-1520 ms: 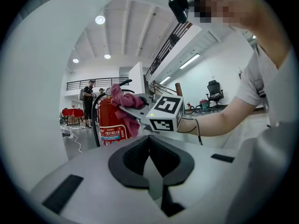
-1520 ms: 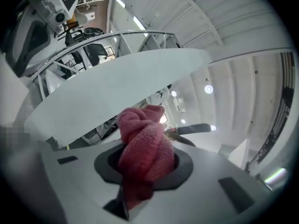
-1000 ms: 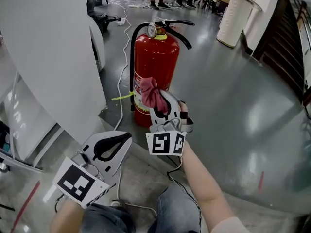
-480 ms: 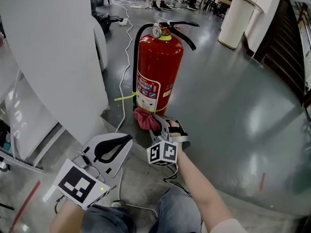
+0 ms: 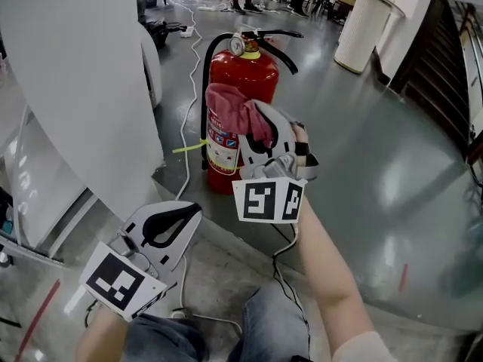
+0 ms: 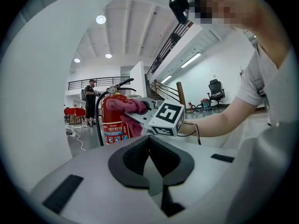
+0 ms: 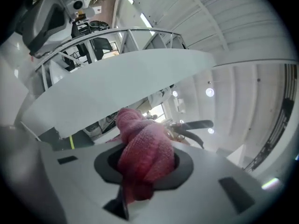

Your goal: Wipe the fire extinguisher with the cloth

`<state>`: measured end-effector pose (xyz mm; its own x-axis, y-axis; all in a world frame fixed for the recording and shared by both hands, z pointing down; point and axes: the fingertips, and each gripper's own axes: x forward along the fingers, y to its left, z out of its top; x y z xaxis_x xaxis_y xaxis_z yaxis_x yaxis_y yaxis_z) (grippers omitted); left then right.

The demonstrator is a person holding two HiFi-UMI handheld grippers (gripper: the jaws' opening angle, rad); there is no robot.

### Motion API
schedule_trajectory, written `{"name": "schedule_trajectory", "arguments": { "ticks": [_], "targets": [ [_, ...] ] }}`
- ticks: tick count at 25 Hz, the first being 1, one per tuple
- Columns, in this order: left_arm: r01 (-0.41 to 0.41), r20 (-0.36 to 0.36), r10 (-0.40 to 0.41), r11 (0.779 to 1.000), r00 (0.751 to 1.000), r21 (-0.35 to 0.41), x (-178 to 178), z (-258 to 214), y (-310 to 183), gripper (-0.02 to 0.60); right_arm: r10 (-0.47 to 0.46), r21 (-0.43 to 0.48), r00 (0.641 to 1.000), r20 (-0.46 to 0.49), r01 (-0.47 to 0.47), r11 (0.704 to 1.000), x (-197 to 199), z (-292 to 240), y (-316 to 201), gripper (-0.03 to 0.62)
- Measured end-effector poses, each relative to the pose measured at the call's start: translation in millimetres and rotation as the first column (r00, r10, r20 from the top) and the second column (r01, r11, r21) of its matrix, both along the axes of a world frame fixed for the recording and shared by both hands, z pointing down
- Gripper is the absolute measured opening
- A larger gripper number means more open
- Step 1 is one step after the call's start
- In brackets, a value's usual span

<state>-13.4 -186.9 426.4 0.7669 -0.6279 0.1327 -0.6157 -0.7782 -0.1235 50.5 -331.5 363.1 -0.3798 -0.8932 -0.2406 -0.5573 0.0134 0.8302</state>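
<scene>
A red fire extinguisher (image 5: 255, 72) with a black hose and handle stands on the grey floor. My right gripper (image 5: 256, 121) is shut on a pink cloth (image 5: 229, 102), which is held against the upper front of the cylinder, above its label. The right gripper view shows the cloth (image 7: 142, 155) bunched between the jaws, with the black extinguisher handle (image 7: 191, 125) behind it. My left gripper (image 5: 181, 216) hangs low at the left, shut and with nothing in it. Its own view has the extinguisher (image 6: 112, 127) and the cloth (image 6: 125, 107) ahead of it.
A broad white pillar (image 5: 83, 89) rises close on the extinguisher's left. A white cable (image 5: 187, 123) and a yellow-green strap (image 5: 190, 150) lie on the floor beside it. A white round column (image 5: 366, 29) and a dark stair rail (image 5: 445, 51) stand at the right; people stand far back.
My right gripper swept the cloth down to the extinguisher's base, then back up to the upper part of the cylinder. The left gripper has barely moved.
</scene>
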Motion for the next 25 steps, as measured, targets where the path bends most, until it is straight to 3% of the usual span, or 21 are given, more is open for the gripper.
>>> {"name": "schedule_trajectory", "arguments": {
  "ticks": [3,10,14,18,25],
  "targets": [
    [-0.004,-0.004,0.004,1.0,1.0,0.02,1.4,-2.0,0.6,0.009,0.0,-0.004,1.0,-0.018,0.0,1.0,-1.6,11.7,1.4,0.103],
    [-0.004,0.016,0.004,1.0,1.0,0.01,-2.0,1.6,3.1,0.009,0.002,-0.188,0.995,-0.097,-0.02,0.982,-9.7,138.4,0.4,0.103],
    [0.007,0.021,-0.006,1.0,1.0,-0.027,-4.8,9.1,3.6,0.009,0.005,-0.245,0.995,-0.101,-0.029,0.969,-11.8,169.4,-1.1,0.103],
    [0.006,0.018,-0.006,1.0,1.0,-0.028,-6.4,12.7,3.2,0.009,-0.004,-0.291,0.995,-0.104,-0.027,0.956,-12.9,173.7,-0.5,0.103],
    [-0.004,-0.009,0.003,0.999,1.0,-0.039,-16.0,10.7,-21.4,0.009,0.012,-0.277,0.999,0.045,0.001,0.961,-2.4,105.7,0.0,0.103]
  ]
}}
